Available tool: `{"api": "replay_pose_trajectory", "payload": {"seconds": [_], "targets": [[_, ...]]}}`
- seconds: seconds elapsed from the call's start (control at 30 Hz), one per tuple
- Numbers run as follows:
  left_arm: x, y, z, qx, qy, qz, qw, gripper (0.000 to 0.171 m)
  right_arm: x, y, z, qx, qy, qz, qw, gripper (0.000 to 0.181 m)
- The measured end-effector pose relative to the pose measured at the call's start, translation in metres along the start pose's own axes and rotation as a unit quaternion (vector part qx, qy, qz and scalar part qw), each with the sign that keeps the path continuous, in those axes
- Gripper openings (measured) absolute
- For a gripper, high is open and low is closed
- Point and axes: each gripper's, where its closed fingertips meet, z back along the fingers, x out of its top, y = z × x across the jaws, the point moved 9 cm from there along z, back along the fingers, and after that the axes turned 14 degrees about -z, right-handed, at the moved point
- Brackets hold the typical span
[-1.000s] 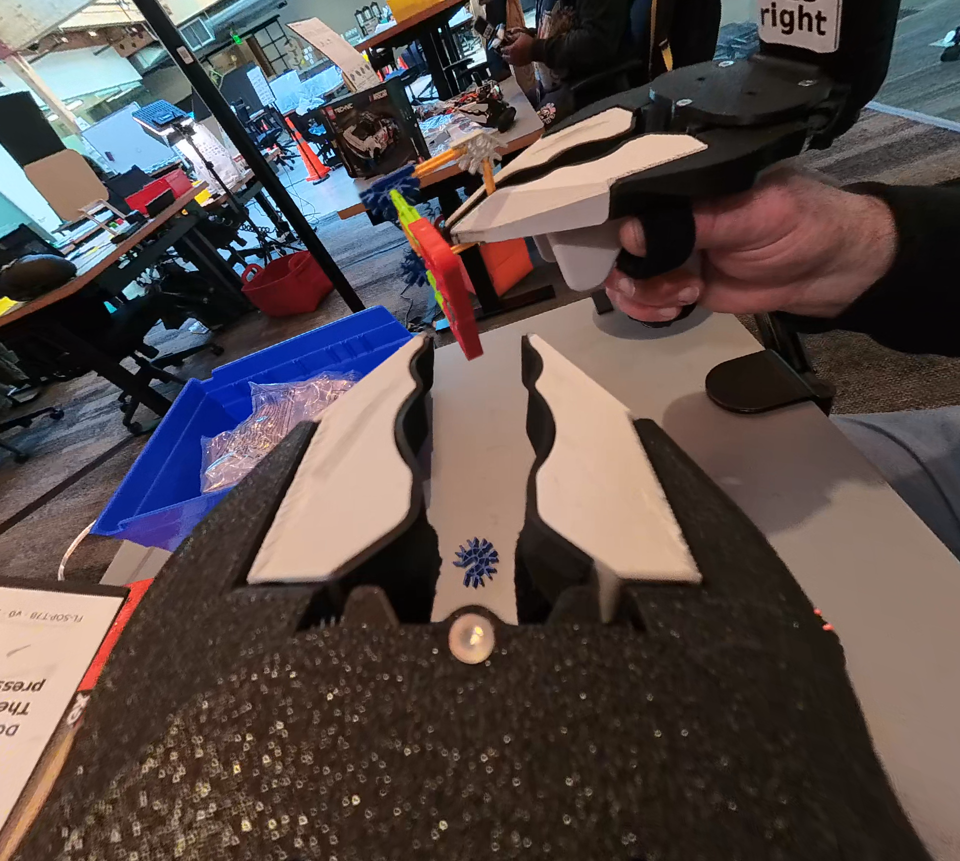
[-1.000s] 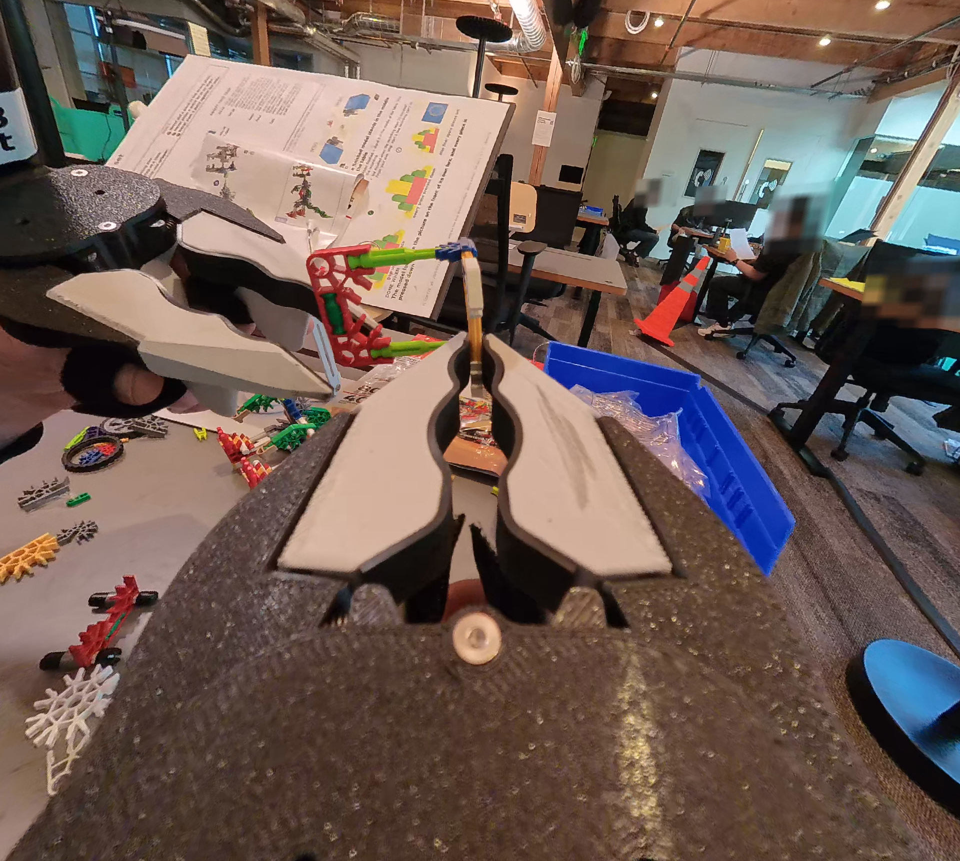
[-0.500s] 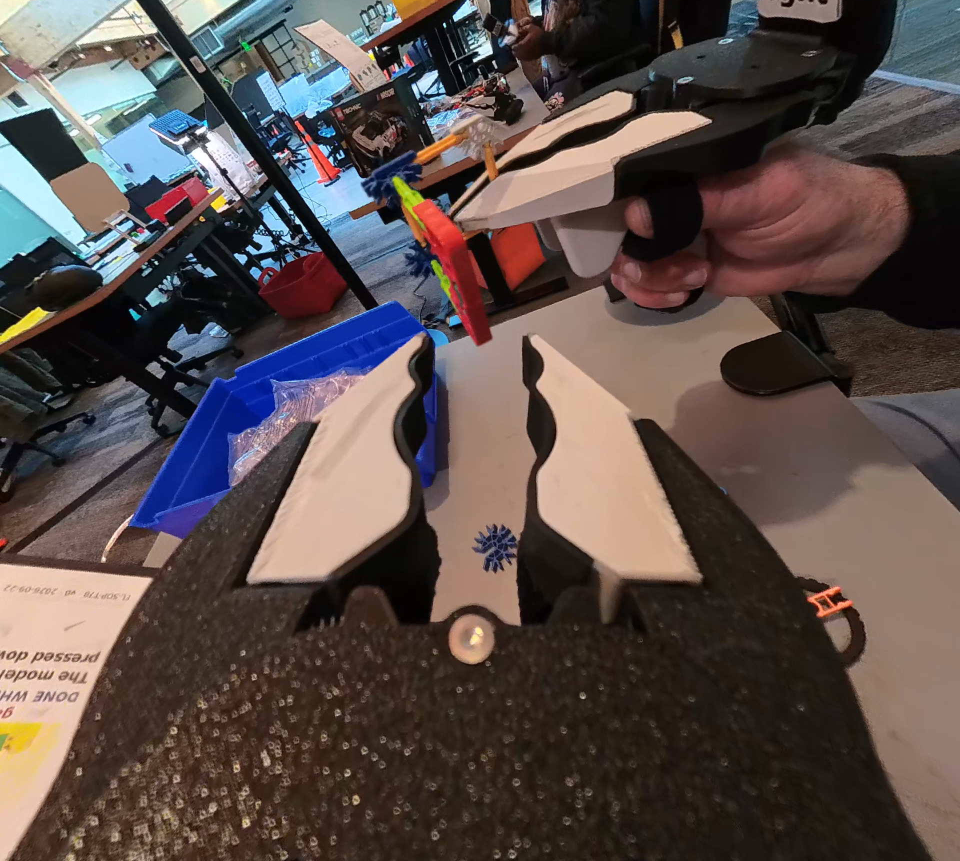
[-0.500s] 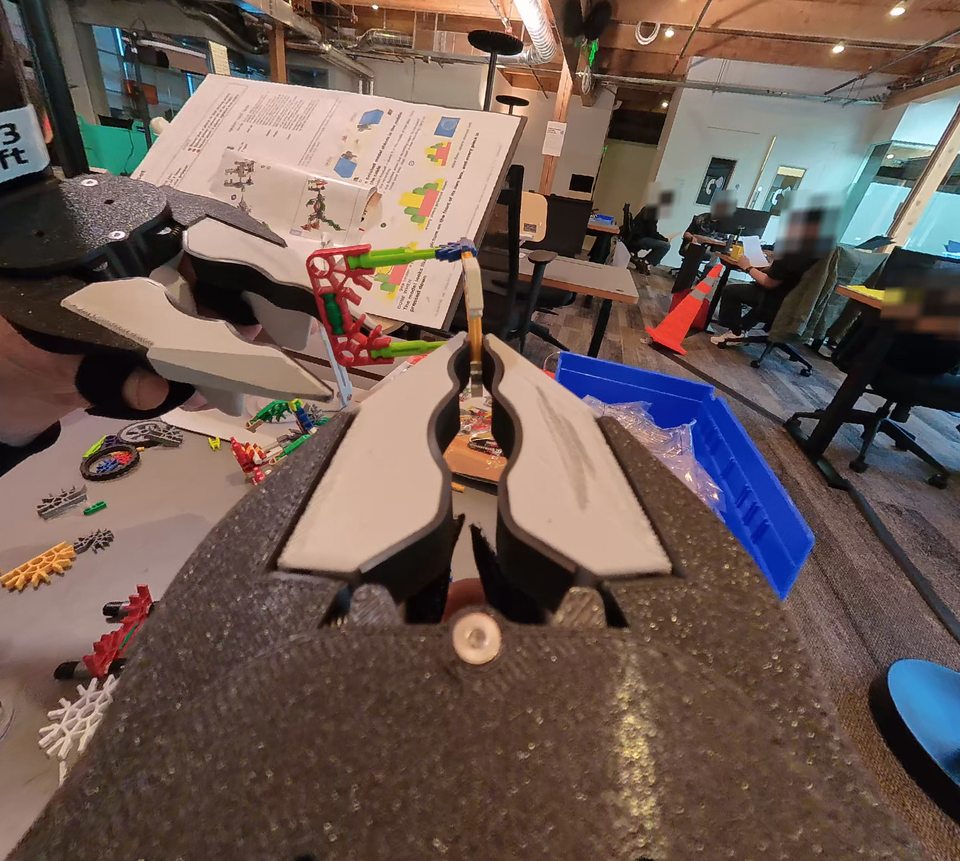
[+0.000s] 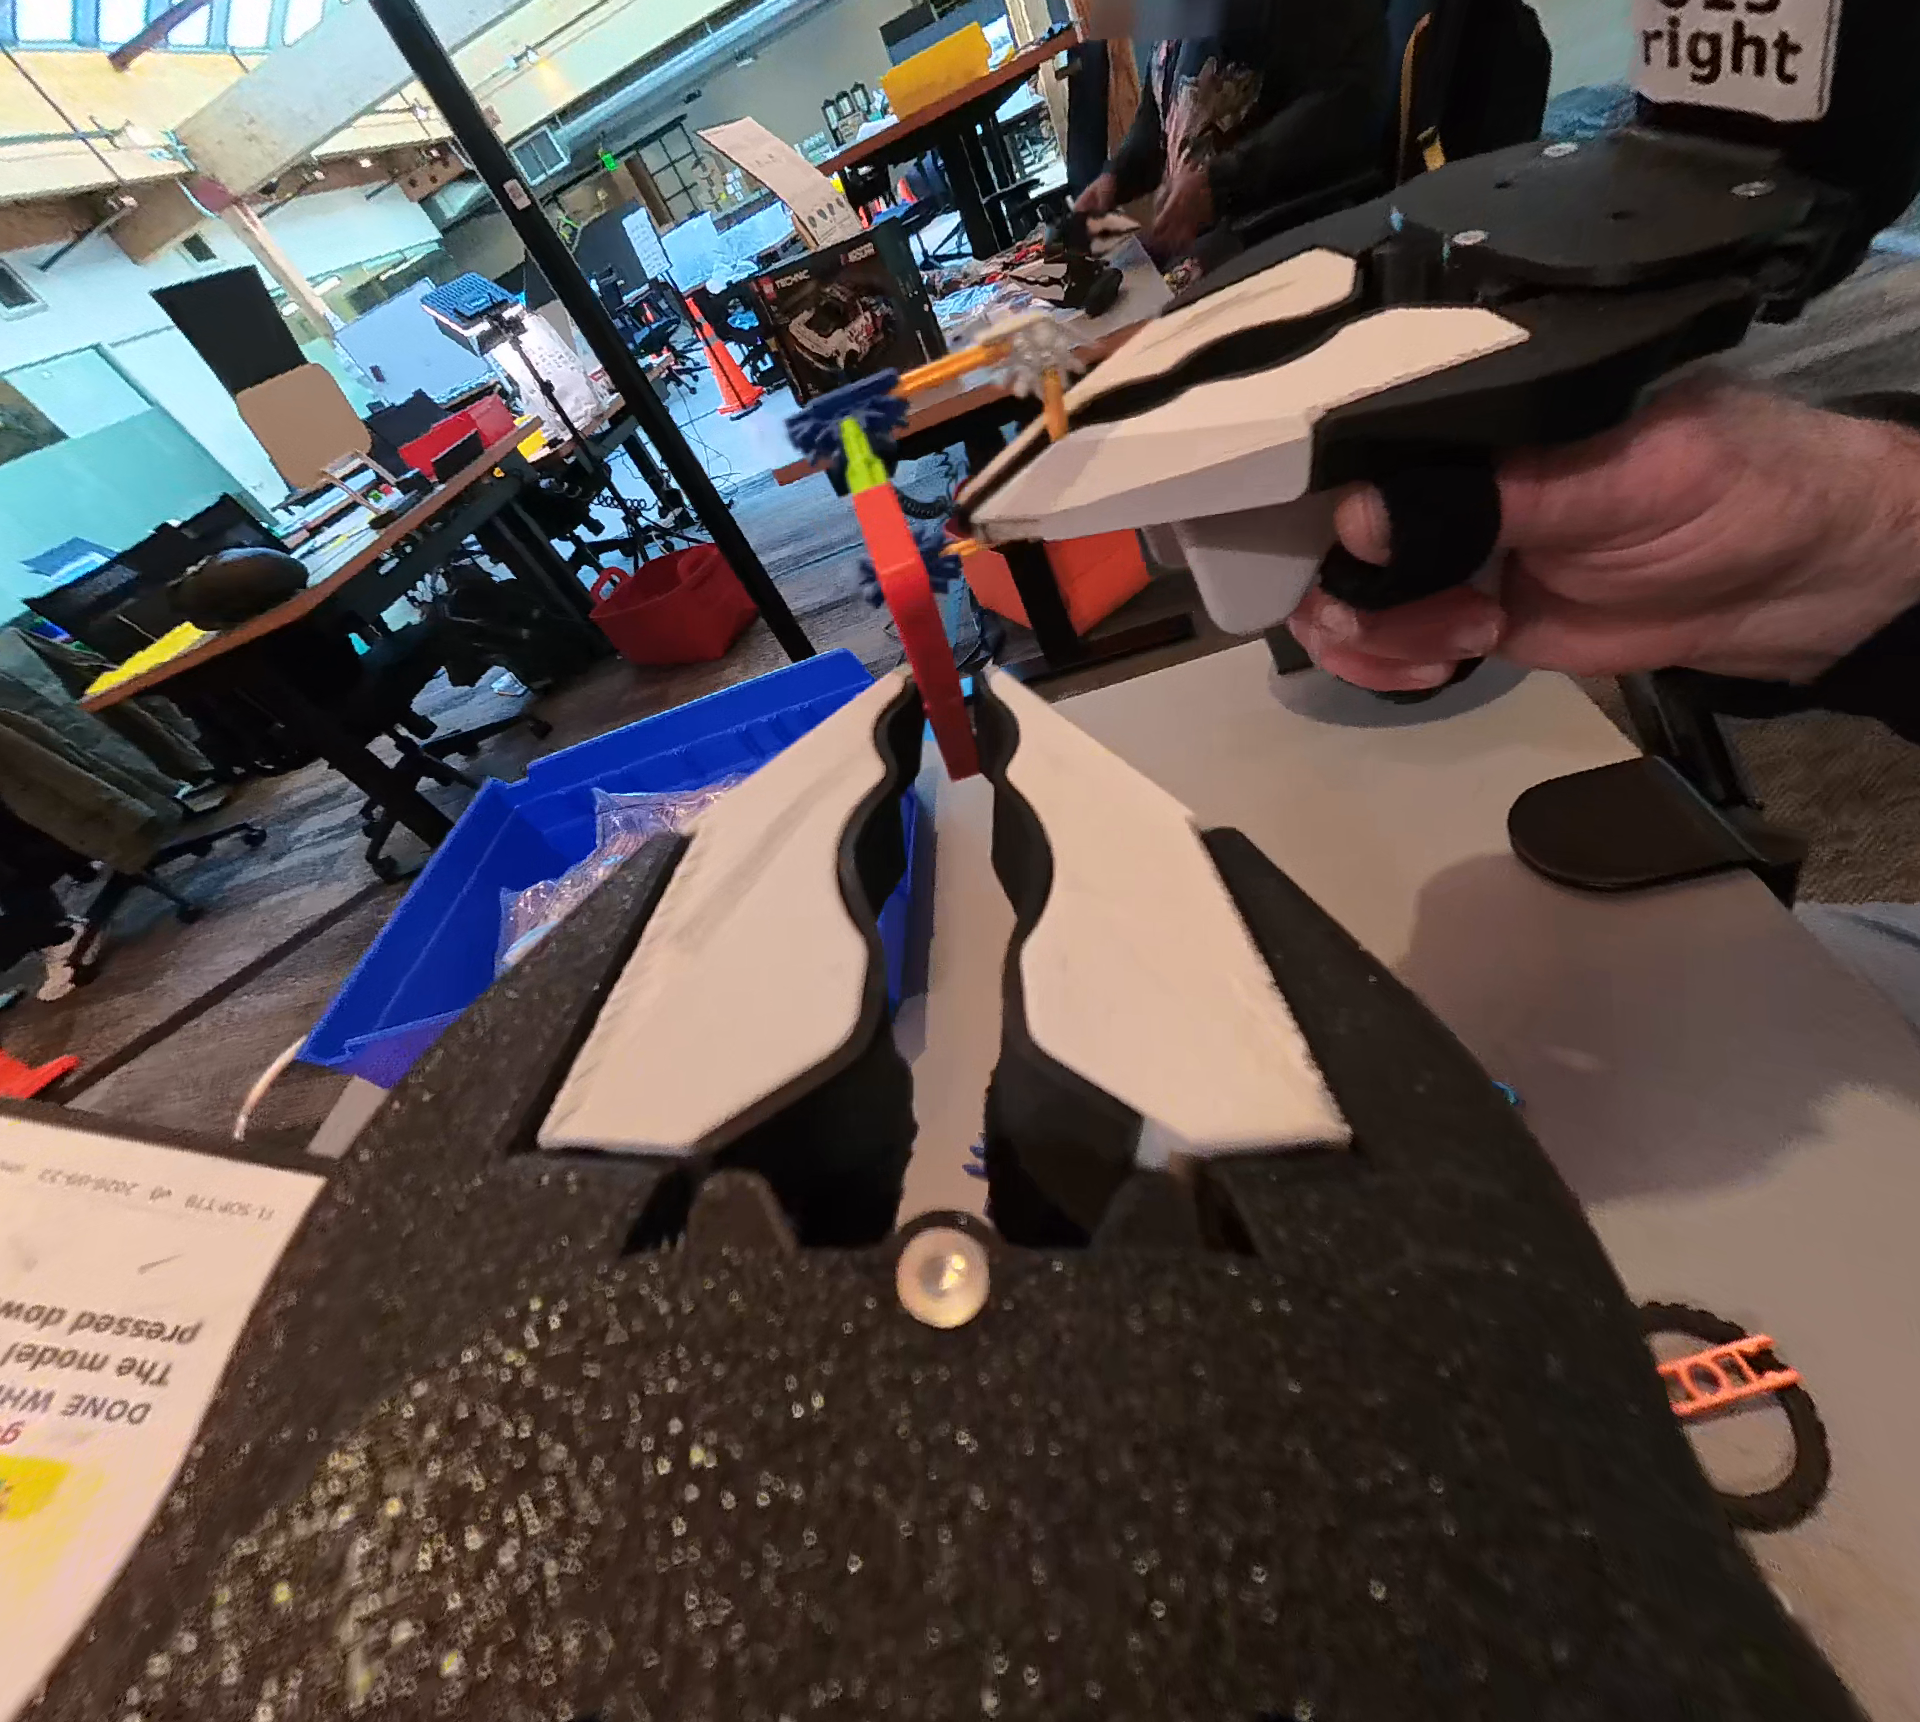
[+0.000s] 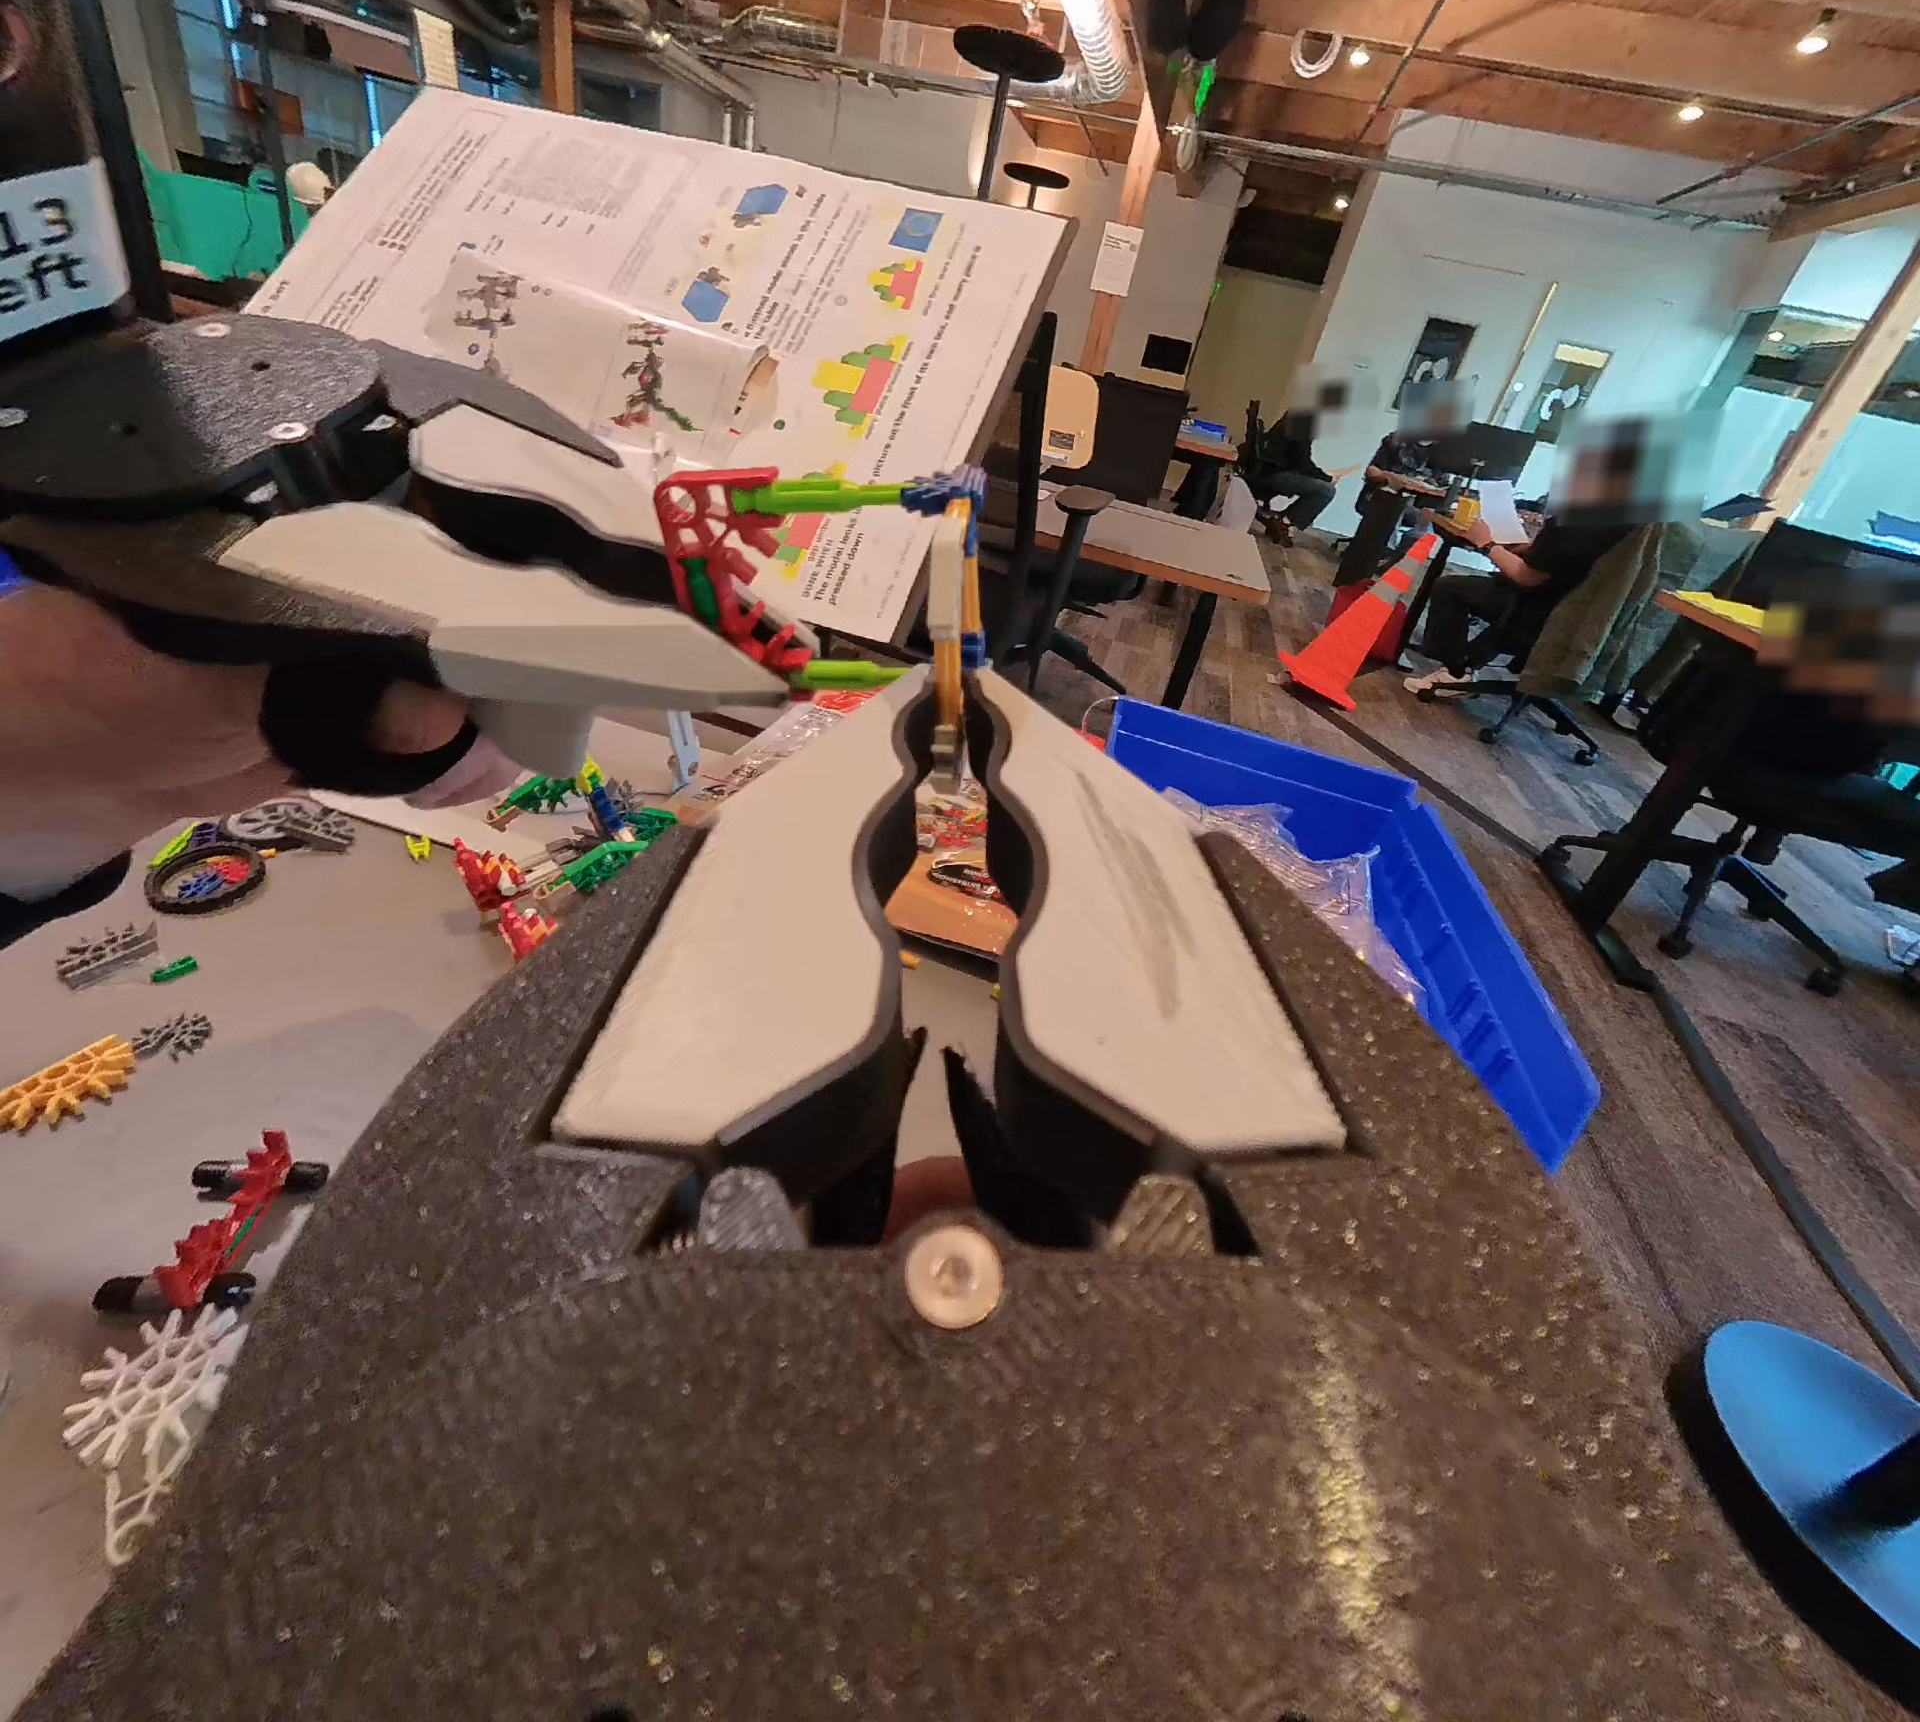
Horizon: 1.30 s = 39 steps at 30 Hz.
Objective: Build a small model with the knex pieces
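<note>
Your left gripper (image 5: 951, 706) pinches the red piece (image 5: 928, 633) of the toy frame; your right gripper (image 6: 948, 685) pinches its yellow rod (image 6: 948, 675) above the counter (image 5: 1351, 841).

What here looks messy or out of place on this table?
Loose toy pieces lie scattered over the grey table, some joined, some single. A small wheel lies flat near its edge. Both grippers grip one toy frame in the air. Nothing looks broken or spilled.

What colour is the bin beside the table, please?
Blue; the bin shows best in the right wrist view.
</note>
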Motion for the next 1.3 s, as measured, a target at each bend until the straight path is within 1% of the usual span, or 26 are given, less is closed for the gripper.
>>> {"api": "replay_pose_trajectory", "payload": {"seconds": [0.03,0.23,0.37,0.43,0.53,0.63,0.73,0.8,0.93,1.07,1.13,1.3], "targets": [[0.000,0.002,0.001,-0.001,-0.004,0.009,1.000,0.005,0.000,0.002,0.000,0.005,0.002,0.003,1.000,0.005],[-0.004,0.013,0.010,-0.026,-0.040,0.095,0.994,0.003,0.010,0.010,0.006,0.052,0.000,-0.002,0.999,0.034],[-0.007,0.023,0.018,-0.031,-0.086,0.154,0.984,0.003,0.018,0.013,0.014,0.088,-0.008,-0.001,0.996,0.038],[-0.010,0.026,0.021,-0.044,-0.110,0.188,0.975,0.003,0.022,0.013,0.014,0.081,-0.011,0.005,0.997,0.038],[-0.015,0.028,0.021,-0.065,-0.124,0.223,0.965,0.003,0.024,0.014,0.012,0.063,-0.006,0.023,0.998,0.038],[-0.016,0.026,0.020,-0.078,-0.119,0.221,0.965,0.003,0.027,0.017,0.010,0.074,-0.004,0.023,0.997,0.038],[-0.015,0.023,0.020,-0.088,-0.118,0.209,0.967,0.003,0.030,0.016,0.011,0.092,-0.015,0.003,0.996,0.038],[-0.014,0.022,0.020,-0.094,-0.114,0.202,0.968,0.003,0.032,0.014,0.014,0.099,-0.034,-0.007,0.994,0.031],[-0.014,0.022,0.023,-0.103,-0.116,0.195,0.968,0.003,0.033,0.011,0.019,0.127,-0.039,-0.023,0.991,0.032],[-0.015,0.021,0.021,-0.108,-0.141,0.209,0.962,0.003,0.033,0.006,0.020,0.142,-0.041,-0.056,0.987,0.032],[-0.015,0.019,0.018,-0.121,-0.162,0.221,0.954,0.003,0.032,0.005,0.018,0.134,-0.036,-0.051,0.989,0.032],[-0.018,0.016,0.013,-0.128,-0.182,0.235,0.946,0.003,0.029,0.006,0.018,0.128,-0.029,-0.042,0.990,0.033]]}}
